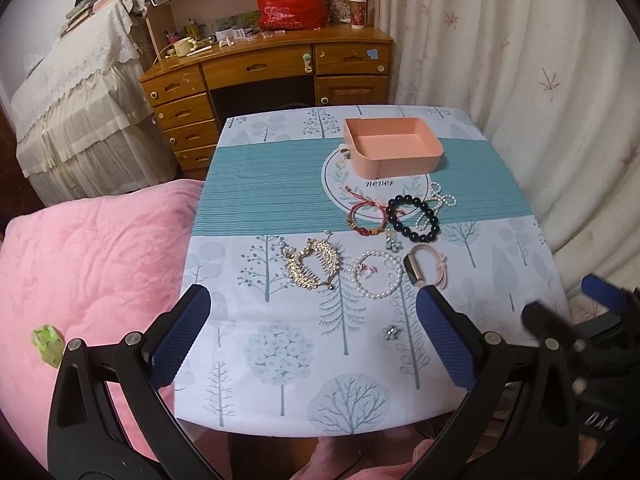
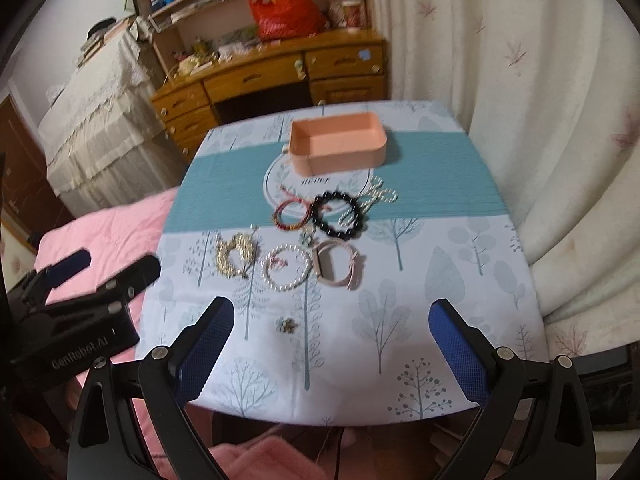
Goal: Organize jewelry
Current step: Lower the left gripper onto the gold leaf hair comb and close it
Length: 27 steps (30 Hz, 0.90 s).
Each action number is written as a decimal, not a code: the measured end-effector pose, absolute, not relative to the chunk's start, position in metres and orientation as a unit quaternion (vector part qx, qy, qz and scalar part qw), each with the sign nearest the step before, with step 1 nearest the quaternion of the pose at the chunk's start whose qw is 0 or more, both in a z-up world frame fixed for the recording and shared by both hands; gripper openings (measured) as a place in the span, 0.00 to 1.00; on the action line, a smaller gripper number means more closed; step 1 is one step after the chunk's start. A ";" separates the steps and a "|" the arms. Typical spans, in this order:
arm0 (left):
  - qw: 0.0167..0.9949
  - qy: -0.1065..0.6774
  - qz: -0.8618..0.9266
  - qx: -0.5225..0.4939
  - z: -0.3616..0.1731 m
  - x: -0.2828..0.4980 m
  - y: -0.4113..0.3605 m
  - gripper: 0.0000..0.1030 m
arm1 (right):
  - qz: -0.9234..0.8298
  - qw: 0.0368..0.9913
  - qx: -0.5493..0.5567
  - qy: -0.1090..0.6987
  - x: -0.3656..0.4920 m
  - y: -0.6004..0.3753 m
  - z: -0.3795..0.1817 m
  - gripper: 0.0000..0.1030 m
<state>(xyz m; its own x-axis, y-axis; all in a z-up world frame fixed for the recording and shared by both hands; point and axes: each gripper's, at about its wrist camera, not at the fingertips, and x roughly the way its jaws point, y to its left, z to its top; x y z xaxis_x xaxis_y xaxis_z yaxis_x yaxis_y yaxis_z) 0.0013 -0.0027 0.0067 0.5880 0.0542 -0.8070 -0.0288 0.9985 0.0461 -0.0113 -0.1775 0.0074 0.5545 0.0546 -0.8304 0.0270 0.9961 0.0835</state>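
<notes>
A pink box point(image 1: 394, 142) point(image 2: 337, 145) stands empty at the far side of the table. In front of it lie a red cord bracelet point(image 1: 366, 220) point(image 2: 291, 216), a black bead bracelet point(image 1: 414, 216) point(image 2: 339, 214), a pearl strand point(image 1: 436, 204) point(image 2: 374, 198), a gold comb point(image 1: 314, 264) point(image 2: 236, 258), a pearl bracelet point(image 1: 378, 274) point(image 2: 286, 266), a pink watch point(image 1: 426, 266) point(image 2: 338, 266) and a small flower brooch point(image 1: 390, 332) point(image 2: 287, 325). My left gripper point(image 1: 312, 308) is open above the near table edge. My right gripper point(image 2: 332, 316) is open, near the brooch.
The tree-print tablecloth point(image 1: 280, 360) point(image 2: 440, 280) covers a small table. A pink blanket point(image 1: 92, 264) lies to the left. A wooden desk point(image 1: 264, 76) with a red bag point(image 1: 290, 0) stands behind. A white curtain point(image 1: 540, 80) hangs at the right.
</notes>
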 end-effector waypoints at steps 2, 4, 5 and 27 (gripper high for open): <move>0.889 0.457 0.014 0.018 0.005 -0.004 0.000 0.99 | 0.001 0.886 0.049 0.461 -0.015 -0.177 0.008 0.97; 0.884 0.467 0.000 0.022 0.001 -0.005 0.004 0.99 | -0.006 0.890 0.048 0.454 -0.019 -0.175 0.007 0.97; 0.878 0.478 -0.012 0.022 -0.004 -0.005 0.008 1.00 | -0.009 0.890 0.043 0.453 -0.020 -0.173 0.005 0.97; 0.783 0.614 -0.092 0.033 -0.100 0.097 0.063 0.99 | 0.086 0.866 -0.216 0.442 -0.027 -0.083 -0.136 0.97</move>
<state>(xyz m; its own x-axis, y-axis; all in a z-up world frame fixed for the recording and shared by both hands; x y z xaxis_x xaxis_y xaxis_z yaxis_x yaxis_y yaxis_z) 0.0974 0.0625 -0.1003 0.2290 -0.1042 -0.9678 0.1845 0.9809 -0.0620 -0.0269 -0.0835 -0.1356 0.5935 -0.0417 -0.8037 -0.3406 0.8918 -0.2978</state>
